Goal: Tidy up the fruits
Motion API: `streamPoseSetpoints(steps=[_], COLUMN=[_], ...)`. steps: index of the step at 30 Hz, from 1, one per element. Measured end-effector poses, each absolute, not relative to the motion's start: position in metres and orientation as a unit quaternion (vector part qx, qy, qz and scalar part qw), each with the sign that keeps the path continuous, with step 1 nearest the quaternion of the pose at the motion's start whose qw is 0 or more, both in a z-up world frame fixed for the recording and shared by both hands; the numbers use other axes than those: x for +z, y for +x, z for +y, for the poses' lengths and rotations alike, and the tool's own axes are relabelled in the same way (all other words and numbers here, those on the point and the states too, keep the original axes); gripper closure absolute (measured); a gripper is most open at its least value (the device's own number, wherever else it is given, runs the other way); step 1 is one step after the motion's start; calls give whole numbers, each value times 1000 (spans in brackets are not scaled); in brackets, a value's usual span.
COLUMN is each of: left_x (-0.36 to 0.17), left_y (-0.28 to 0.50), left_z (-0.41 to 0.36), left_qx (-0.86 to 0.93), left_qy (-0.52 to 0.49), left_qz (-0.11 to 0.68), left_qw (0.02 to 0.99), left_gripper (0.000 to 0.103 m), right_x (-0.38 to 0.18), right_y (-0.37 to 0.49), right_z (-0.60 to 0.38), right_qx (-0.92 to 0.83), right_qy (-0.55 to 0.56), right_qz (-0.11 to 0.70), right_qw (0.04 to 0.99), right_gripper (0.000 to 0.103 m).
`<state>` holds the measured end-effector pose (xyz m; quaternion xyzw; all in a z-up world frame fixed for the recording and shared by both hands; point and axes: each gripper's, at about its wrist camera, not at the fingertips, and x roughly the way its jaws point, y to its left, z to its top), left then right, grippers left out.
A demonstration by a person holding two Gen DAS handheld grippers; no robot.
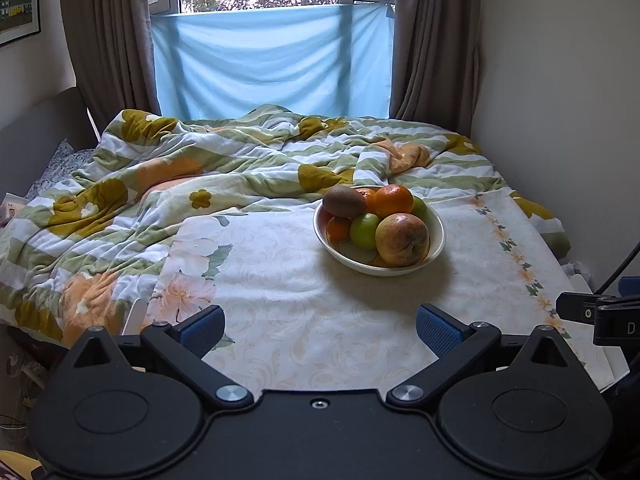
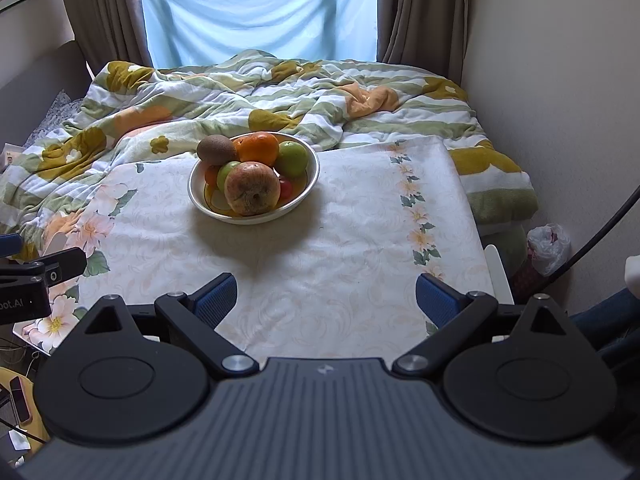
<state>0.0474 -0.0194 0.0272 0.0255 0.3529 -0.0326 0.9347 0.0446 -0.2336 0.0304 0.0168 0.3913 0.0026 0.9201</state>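
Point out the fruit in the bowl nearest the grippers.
The big blotchy yellow-red apple at the bowl's front edge; the kiwi and oranges sit behind.

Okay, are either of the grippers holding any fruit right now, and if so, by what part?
Nothing is held. The left gripper and the right gripper both have jaws wide open over the tablecloth, well short of the fruit bowl.

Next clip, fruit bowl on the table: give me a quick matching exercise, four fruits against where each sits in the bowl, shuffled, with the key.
Things:
1. kiwi
2. big blotchy apple
3. top orange
4. right green apple

Places in the bowl, seen from the right wrist:
A. front, nearest the camera
B. back left rim
C. back right
D. back centre, atop the pile

Pairs: 1-B, 2-A, 3-D, 4-C
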Motion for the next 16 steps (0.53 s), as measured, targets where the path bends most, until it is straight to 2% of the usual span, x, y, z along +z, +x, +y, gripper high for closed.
streamPoseSetpoints(steps=[16], left_x=[30], left_y=[45], left_z=[-12], left_qx=[-24], left_qy=[12], left_qz=[336], left_qw=[942], left_gripper=[0], right_x=[31], right_y=[45], right_z=[-234], right_qx=[3], right_qy=[17], right_qz=[392], right_qw=[920], right_gripper=[0])
